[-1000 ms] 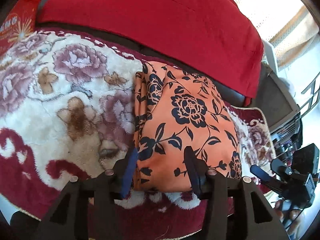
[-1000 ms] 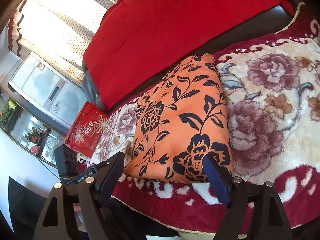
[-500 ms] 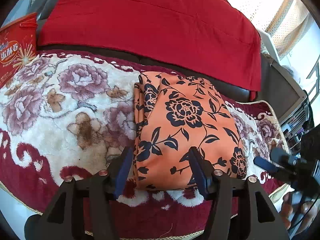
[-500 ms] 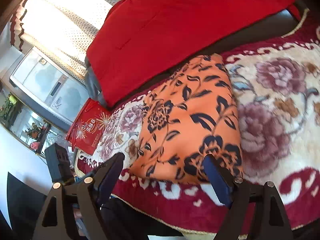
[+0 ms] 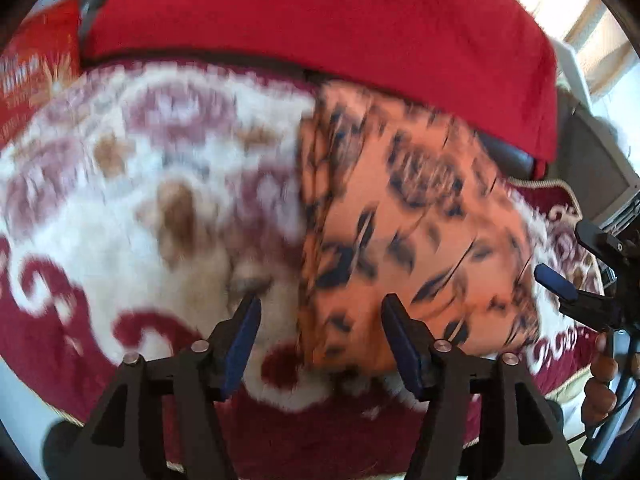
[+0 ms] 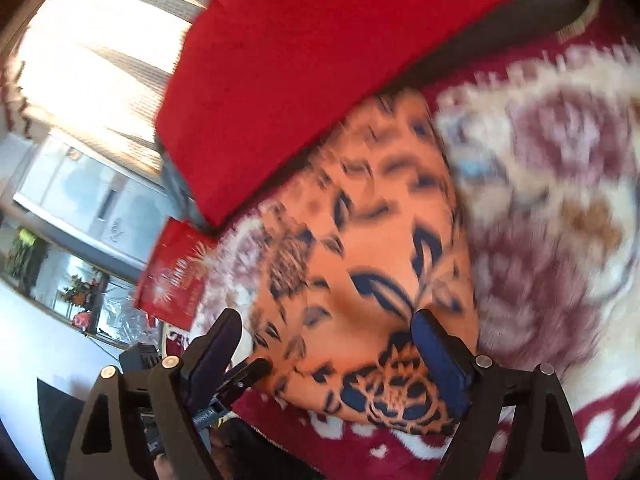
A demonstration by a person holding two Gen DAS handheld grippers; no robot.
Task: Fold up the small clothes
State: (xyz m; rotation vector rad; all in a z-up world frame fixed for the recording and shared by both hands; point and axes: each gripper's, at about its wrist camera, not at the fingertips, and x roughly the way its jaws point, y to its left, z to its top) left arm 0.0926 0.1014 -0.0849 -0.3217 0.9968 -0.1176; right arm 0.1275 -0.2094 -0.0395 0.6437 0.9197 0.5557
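An orange garment with a dark floral print point(image 5: 408, 224) lies folded into a rectangle on the flowered blanket point(image 5: 152, 184). It also shows in the right wrist view point(image 6: 360, 272). My left gripper point(image 5: 320, 340) is open and empty, its fingers straddling the garment's near left corner. My right gripper point(image 6: 328, 352) is open and empty, its fingers straddling the garment's near edge. The right gripper also shows at the right edge of the left wrist view point(image 5: 592, 280). Both views are motion-blurred.
A red cloth point(image 5: 320, 24) covers the sofa back behind the garment. A red printed bag point(image 6: 176, 276) lies at the blanket's far end. The blanket's dark red border point(image 5: 320, 440) runs along the near edge. A curtained window point(image 6: 92, 60) is beyond.
Both grippers have shifted and the views have blurred. The left gripper has slid left, off the garment's middle toward its left corner. The right gripper has moved closer over the near edge.
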